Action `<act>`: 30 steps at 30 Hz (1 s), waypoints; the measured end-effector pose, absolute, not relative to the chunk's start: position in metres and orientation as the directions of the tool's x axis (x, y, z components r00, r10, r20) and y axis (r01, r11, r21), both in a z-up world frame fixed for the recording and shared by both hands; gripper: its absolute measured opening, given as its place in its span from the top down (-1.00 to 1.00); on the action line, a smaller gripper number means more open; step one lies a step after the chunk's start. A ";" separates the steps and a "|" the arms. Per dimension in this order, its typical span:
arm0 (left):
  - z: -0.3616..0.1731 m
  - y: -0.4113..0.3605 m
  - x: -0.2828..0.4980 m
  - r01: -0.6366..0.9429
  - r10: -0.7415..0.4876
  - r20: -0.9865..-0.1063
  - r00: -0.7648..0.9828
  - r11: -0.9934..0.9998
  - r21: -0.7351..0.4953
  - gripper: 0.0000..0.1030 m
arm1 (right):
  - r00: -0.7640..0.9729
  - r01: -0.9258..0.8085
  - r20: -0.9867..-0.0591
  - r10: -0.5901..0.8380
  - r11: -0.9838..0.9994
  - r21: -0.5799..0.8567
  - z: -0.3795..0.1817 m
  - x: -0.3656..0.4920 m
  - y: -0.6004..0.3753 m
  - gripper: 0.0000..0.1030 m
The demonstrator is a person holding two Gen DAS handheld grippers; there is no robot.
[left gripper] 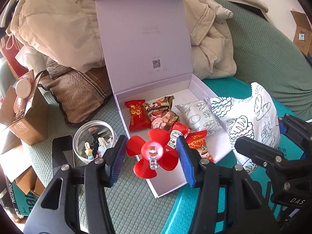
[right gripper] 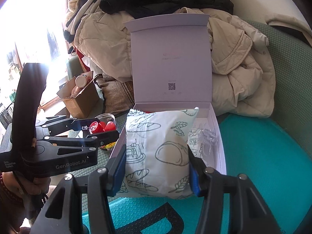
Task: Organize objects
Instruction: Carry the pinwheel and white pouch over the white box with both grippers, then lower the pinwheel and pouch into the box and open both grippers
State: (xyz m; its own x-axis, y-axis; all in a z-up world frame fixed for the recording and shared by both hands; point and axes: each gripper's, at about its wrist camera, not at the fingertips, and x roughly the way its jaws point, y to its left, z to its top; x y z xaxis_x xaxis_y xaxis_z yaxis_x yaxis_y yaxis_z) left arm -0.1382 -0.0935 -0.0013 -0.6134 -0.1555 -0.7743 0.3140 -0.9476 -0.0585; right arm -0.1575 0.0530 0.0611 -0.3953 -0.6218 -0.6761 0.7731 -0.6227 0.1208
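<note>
Carrying a red fan [left gripper: 154, 153] in the left tool [left gripper: 152, 157] and a bread packet [right gripper: 158, 152] in the right tool [right gripper: 157, 167], both clamped above the box [left gripper: 197, 181], risks collision or crushing snacks [left gripper: 161, 113].

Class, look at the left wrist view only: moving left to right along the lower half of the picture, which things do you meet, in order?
Brown cardboard box → glass jar → red propeller toy in the left gripper → ketchup sachet → bread-print white packet in the right gripper.
</note>
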 end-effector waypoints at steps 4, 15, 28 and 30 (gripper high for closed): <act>-0.009 -0.096 -0.155 0.312 -0.150 -0.779 -0.608 -0.948 -0.061 0.02 | -0.400 0.769 -0.682 -0.613 -0.629 0.114 0.055 -0.174 0.050 -0.07; -0.029 -0.105 -0.187 0.320 -0.153 -0.783 -0.602 -0.945 -0.061 0.02 | -0.400 0.764 -0.691 -0.602 -0.636 0.112 0.039 -0.207 0.041 -0.07; -0.052 -0.103 -0.205 0.313 -0.135 -0.786 -0.603 -0.946 -0.077 0.02 | -0.405 0.759 -0.700 -0.588 -0.643 0.102 0.021 -0.230 0.032 -0.07; -0.057 -0.102 -0.206 0.310 -0.130 -0.791 -0.598 -0.947 -0.079 0.02 | -0.400 0.761 -0.703 -0.588 -0.641 0.103 0.018 -0.230 0.031 -0.07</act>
State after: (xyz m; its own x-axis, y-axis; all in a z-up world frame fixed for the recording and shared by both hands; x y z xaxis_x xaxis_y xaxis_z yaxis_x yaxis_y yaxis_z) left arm -0.2058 -0.1022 -0.0570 -0.5980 -0.1301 -0.7909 0.3104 -0.9473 -0.0789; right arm -0.2303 0.0310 0.0176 -0.3999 -0.5877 -0.7033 0.7609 -0.6407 0.1027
